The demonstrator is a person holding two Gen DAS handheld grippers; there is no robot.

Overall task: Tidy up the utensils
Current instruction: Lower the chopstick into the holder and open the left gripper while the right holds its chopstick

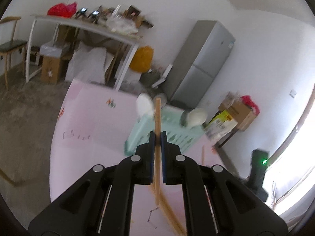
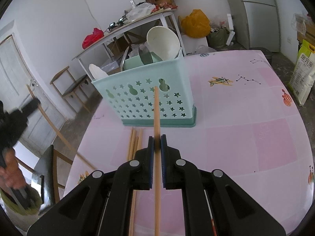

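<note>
In the left wrist view my left gripper is shut on a wooden chopstick that points up and away, lifted above the pink table. Beyond it stands the mint green utensil holder, with white utensils sticking out of it. Two more chopsticks lie on the table under the gripper. My right gripper is shut on another chopstick, whose tip reaches the star-cut front of the holder. A white bowl sits in the holder. Several loose chopsticks lie left of the right gripper.
A grey fridge stands behind the table, next to a cluttered white side table with bags under it. A wooden chair is to the left. A rice bag stands at the right. A person's blurred hand shows at the left edge.
</note>
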